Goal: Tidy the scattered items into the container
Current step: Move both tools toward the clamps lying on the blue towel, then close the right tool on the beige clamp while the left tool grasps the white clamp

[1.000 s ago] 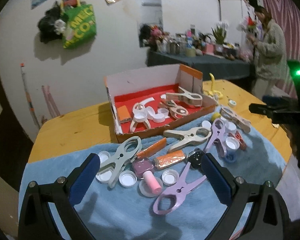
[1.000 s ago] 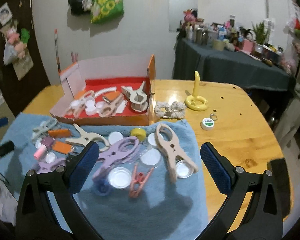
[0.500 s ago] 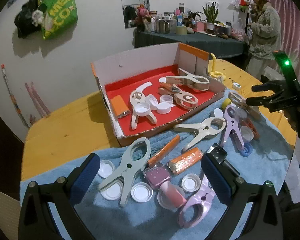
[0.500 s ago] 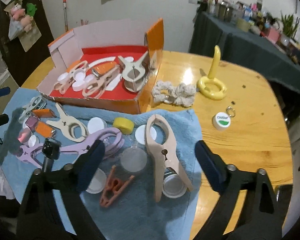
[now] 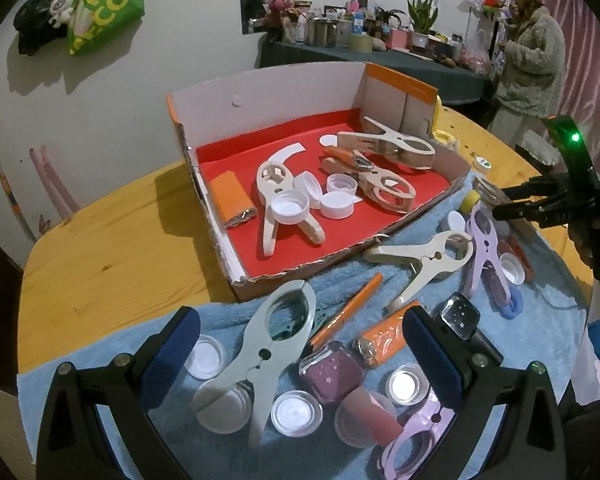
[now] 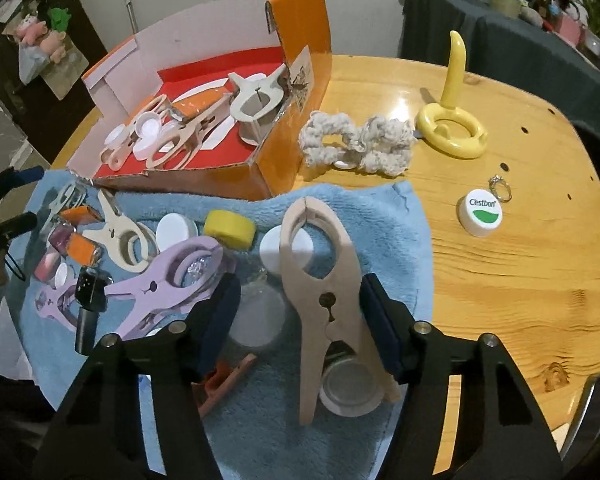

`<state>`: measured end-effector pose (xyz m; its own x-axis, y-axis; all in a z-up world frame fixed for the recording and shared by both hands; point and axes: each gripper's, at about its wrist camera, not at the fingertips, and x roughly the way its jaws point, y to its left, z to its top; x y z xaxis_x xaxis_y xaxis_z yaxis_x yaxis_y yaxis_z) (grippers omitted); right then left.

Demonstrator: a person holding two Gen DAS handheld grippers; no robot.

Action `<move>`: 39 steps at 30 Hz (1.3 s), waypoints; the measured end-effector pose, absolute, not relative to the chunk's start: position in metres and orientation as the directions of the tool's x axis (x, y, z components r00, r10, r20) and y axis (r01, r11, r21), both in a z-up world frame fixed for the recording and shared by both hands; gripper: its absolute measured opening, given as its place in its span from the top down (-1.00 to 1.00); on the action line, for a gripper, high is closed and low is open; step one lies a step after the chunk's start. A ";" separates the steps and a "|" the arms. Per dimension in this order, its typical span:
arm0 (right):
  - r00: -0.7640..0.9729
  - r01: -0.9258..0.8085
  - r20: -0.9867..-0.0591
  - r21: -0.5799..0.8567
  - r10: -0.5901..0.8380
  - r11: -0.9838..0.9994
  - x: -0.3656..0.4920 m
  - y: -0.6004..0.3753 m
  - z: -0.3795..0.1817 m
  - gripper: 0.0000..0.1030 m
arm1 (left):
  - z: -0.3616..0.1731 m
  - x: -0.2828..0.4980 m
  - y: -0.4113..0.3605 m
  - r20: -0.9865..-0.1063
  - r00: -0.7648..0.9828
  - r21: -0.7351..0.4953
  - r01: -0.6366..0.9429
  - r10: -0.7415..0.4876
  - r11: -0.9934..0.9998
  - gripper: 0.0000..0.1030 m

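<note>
A cardboard box with a red floor (image 5: 260, 148) (image 6: 268, 176) holds several clips and white caps. On the blue towel (image 5: 340, 276) (image 6: 384, 216) lie clips, caps and small bottles. My left gripper (image 5: 300, 356) is open above a pale grey clip (image 5: 268, 348) and a pink nail-polish bottle (image 5: 332, 372). My right gripper (image 6: 300, 316) is open, its blue pads either side of a beige clip (image 6: 320, 280) without gripping it. A lilac clip (image 6: 168, 284) lies to its left. The right gripper also shows in the left wrist view (image 5: 540, 208).
On the bare wooden table (image 6: 520, 260) lie a white rope knot (image 6: 356, 144), a yellow ring stand (image 6: 452, 128), a white-green cap (image 6: 480, 212) and a small ring (image 6: 500, 188). A person (image 5: 528, 64) stands at the back right by a cluttered dark table.
Both grippers have dropped lower and closer to the towel. The right gripper's jaws have narrowed around the beige clip. The left gripper now hovers over the grey clip.
</note>
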<state>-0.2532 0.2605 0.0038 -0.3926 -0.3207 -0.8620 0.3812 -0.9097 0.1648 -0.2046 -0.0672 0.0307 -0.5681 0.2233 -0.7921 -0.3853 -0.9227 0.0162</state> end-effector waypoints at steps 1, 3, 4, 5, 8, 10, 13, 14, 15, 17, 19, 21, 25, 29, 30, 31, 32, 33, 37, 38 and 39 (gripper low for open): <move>-0.392 0.381 -0.861 0.168 -0.323 -0.909 -0.253 0.261 0.004 -0.13 | 0.029 -0.206 -0.067 -0.794 -0.565 0.016 -0.390 0.226 -0.921 -1.00; -0.389 0.381 -0.861 0.175 -0.329 -0.908 -0.253 0.262 0.004 -0.13 | 0.027 -0.208 -0.066 -0.796 -0.560 0.017 -0.399 0.229 -0.917 -1.00; -0.388 0.380 -0.860 0.178 -0.331 -0.908 -0.254 0.262 0.004 -0.13 | 0.026 -0.208 -0.065 -0.796 -0.559 0.019 -0.406 0.232 -0.914 -1.00; -0.386 0.380 -0.860 0.181 -0.333 -0.907 -0.254 0.262 0.004 -0.13 | 0.025 -0.209 -0.065 -0.797 -0.557 0.019 -0.413 0.236 -0.911 -1.00; -0.386 0.381 -0.859 0.184 -0.336 -0.906 -0.253 0.262 0.004 -0.13 | 0.022 -0.212 -0.063 -0.799 -0.551 0.022 -0.430 0.243 -0.902 -1.00; -0.387 0.382 -0.858 0.185 -0.338 -0.906 -0.253 0.262 0.004 -0.13 | 0.020 -0.214 -0.063 -0.802 -0.548 0.028 -0.432 0.238 -0.901 -1.00; -0.386 0.384 -0.857 0.187 -0.341 -0.904 -0.252 0.262 0.005 -0.13 | 0.018 -0.216 -0.064 -0.805 -0.547 0.038 -0.435 0.230 -0.900 -1.00; -0.385 0.385 -0.857 0.187 -0.342 -0.904 -0.252 0.262 0.005 -0.13 | 0.018 -0.216 -0.065 -0.805 -0.548 0.043 -0.434 0.225 -0.900 -1.00; -0.385 0.385 -0.857 0.188 -0.343 -0.903 -0.252 0.262 0.005 -0.13 | 0.017 -0.216 -0.066 -0.806 -0.547 0.044 -0.436 0.225 -0.899 -0.99; -0.385 0.384 -0.857 0.190 -0.344 -0.904 -0.252 0.262 0.005 -0.13 | 0.015 -0.216 -0.067 -0.812 -0.536 0.039 -0.444 0.230 -0.895 -0.94; -0.386 0.384 -0.857 0.188 -0.342 -0.904 -0.251 0.261 0.005 -0.13 | 0.013 -0.216 -0.068 -0.821 -0.524 0.042 -0.448 0.225 -0.893 -0.83; -0.386 0.386 -0.856 0.188 -0.343 -0.903 -0.251 0.261 0.004 -0.13 | 0.010 -0.216 -0.068 -0.827 -0.520 0.050 -0.449 0.215 -0.892 -0.79; -0.388 0.387 -0.856 0.185 -0.342 -0.903 -0.252 0.261 0.005 -0.13 | 0.005 -0.216 -0.070 -0.842 -0.501 0.058 -0.454 0.201 -0.889 -0.63; -0.389 0.387 -0.855 0.185 -0.342 -0.903 -0.252 0.261 0.005 -0.13 | 0.002 -0.214 -0.075 -0.854 -0.486 0.064 -0.455 0.187 -0.888 -0.56; -0.389 0.387 -0.855 0.187 -0.344 -0.903 -0.252 0.261 0.006 -0.13 | 0.002 -0.215 -0.076 -0.856 -0.483 0.063 -0.454 0.186 -0.889 -0.52; -0.389 0.386 -0.855 0.187 -0.344 -0.903 -0.252 0.261 0.006 -0.13 | 0.002 -0.215 -0.078 -0.858 -0.478 0.055 -0.451 0.189 -0.891 -0.49; -0.389 0.386 -0.855 0.187 -0.343 -0.903 -0.252 0.260 0.006 -0.13 | 0.002 -0.216 -0.080 -0.860 -0.474 0.049 -0.447 0.190 -0.893 -0.47; -0.388 0.387 -0.855 0.186 -0.342 -0.903 -0.252 0.260 0.006 -0.13 | 0.002 -0.217 -0.081 -0.861 -0.472 0.047 -0.444 0.189 -0.895 -0.44; -0.387 0.389 -0.857 0.183 -0.340 -0.903 -0.252 0.261 0.006 -0.13 | 0.003 -0.219 -0.086 -0.867 -0.459 0.028 -0.439 0.197 -0.898 -0.37; -0.387 0.390 -0.857 0.183 -0.341 -0.902 -0.252 0.261 0.006 -0.13 | 0.003 -0.219 -0.086 -0.867 -0.458 0.027 -0.438 0.197 -0.899 -0.36; -0.386 0.391 -0.857 0.183 -0.341 -0.902 -0.252 0.261 0.007 -0.13 | 0.003 -0.219 -0.087 -0.867 -0.456 0.024 -0.438 0.199 -0.899 -0.34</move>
